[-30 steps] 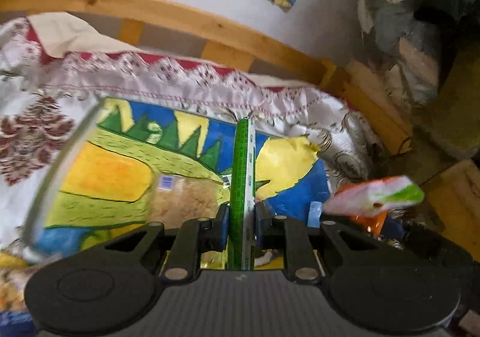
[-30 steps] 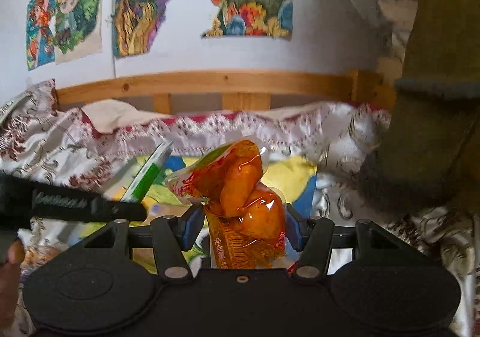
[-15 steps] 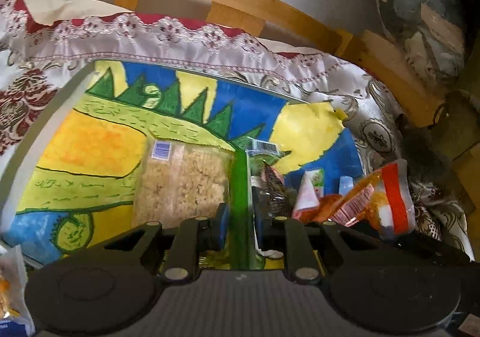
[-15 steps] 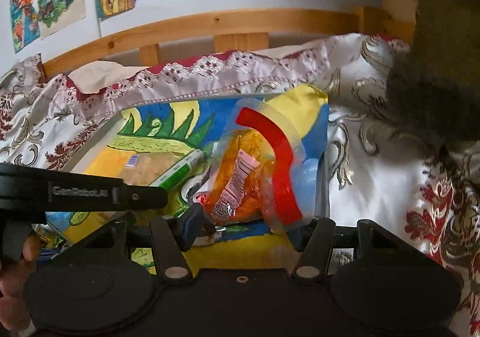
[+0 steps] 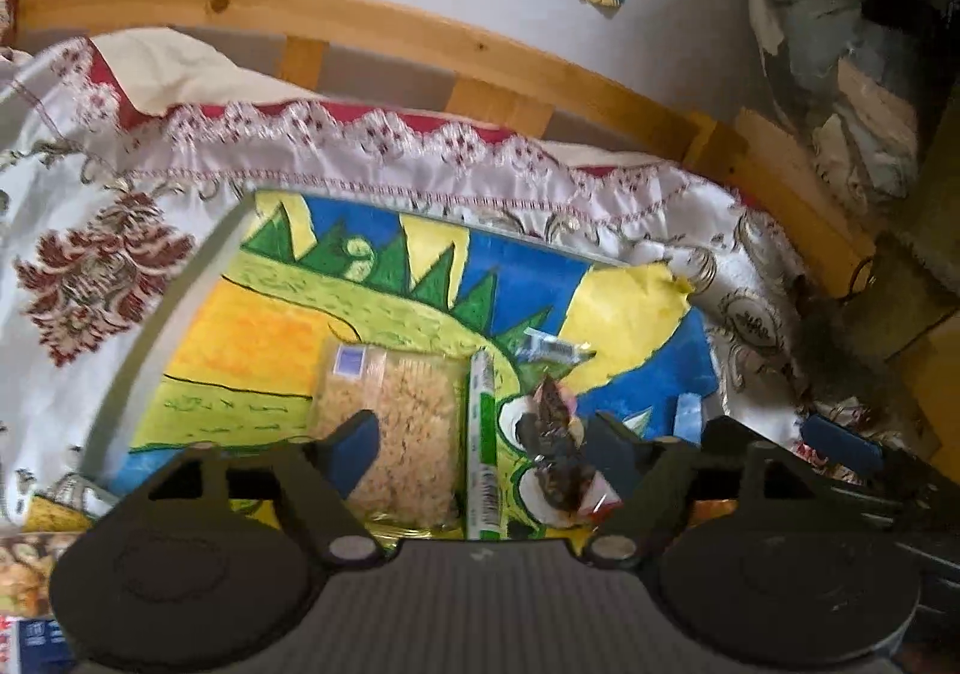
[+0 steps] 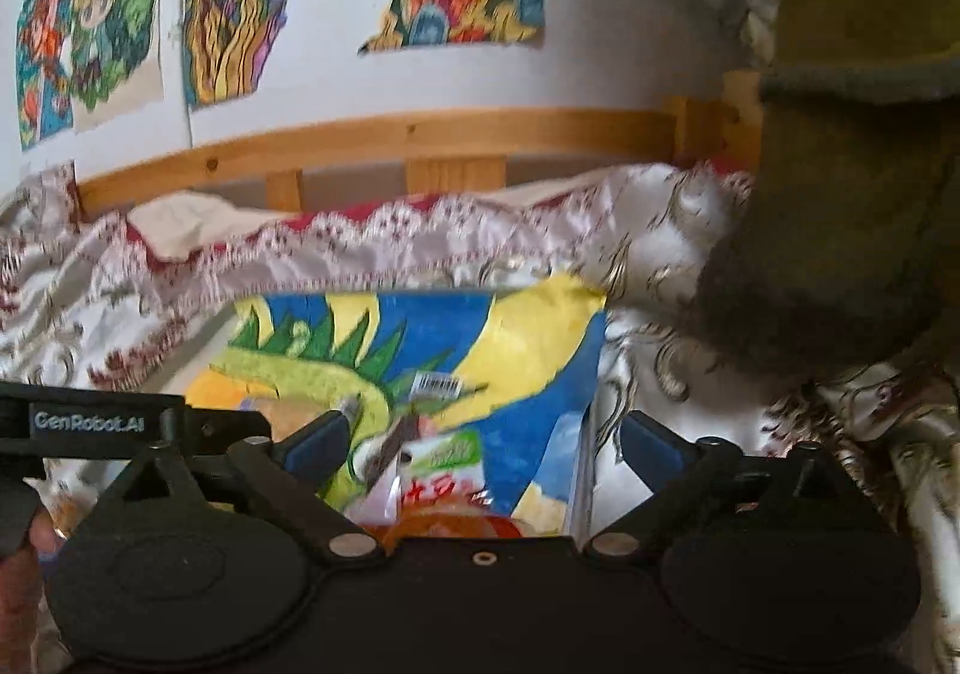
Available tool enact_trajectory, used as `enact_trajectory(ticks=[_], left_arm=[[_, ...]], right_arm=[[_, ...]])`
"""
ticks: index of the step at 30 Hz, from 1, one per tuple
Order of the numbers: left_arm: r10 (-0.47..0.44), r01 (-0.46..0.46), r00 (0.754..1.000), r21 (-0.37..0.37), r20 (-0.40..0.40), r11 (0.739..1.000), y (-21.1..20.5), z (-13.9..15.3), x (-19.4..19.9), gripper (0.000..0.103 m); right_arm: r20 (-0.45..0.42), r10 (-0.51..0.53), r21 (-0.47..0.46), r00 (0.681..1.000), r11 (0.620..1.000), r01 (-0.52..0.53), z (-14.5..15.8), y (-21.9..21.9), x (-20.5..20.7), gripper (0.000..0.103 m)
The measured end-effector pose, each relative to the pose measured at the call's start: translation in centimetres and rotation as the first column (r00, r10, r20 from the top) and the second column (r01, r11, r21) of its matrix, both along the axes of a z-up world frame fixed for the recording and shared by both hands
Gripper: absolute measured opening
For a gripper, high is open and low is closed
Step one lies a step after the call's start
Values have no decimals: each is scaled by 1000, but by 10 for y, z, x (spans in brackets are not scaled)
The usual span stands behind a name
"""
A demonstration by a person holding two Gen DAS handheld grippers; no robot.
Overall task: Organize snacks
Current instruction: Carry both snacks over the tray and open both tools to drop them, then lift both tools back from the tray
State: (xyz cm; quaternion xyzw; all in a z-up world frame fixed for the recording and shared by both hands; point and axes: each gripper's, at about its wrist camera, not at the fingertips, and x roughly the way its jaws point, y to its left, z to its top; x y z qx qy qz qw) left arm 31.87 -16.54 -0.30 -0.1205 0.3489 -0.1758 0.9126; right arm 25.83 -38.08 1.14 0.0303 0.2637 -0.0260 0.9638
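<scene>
In the left wrist view a tray lined with a painted dragon picture (image 5: pixel 252 338) lies on the bed. On it lie a clear pack of rice crackers (image 5: pixel 396 422), a green-and-white stick pack (image 5: pixel 483 434) and a dark crumpled snack pack (image 5: pixel 552 446). My left gripper (image 5: pixel 486 446) is opening just above them; the stick pack lies loose between its jaws, apart from the pads. In the right wrist view my right gripper (image 6: pixel 483 443) is also opening. An orange-and-red snack bag (image 6: pixel 444 494) lies low between its jaws on the tray (image 6: pixel 540 362), untouched by the pads.
A wooden bed rail (image 5: pixel 420 26) runs behind a red-and-white patterned bedspread (image 5: pixel 102 266). More snack packs (image 5: pixel 24 560) sit at the lower left. A dark olive cloth (image 6: pixel 852 194) hangs at the right. The left gripper (image 6: pixel 90 422) and a person's hand (image 6: pixel 18 584) show at the left.
The left gripper let go of the green stick pack, which now lies beside the crackers. The right gripper released the orange bag onto the tray. Both pairs of jaws have spread wide.
</scene>
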Motion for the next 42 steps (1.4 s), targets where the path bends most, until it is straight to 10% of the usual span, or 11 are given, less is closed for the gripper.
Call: enact_trajectory(ticks=[7,19,42], left_arm=[[34,-35,993,9,111,999,16,43,-38,101],[73,-67,973,-34,218,997,66,85,-132,102],[141,-184,942,119,303,976,100,36,-243,103]], right_arm=[[113,-16,68,993,998,8,33,4,-36,102],[276,39,7,960,999,-42,86,52,-134,102],[221,68,-151,973,988,-35,53,86,-256,102]])
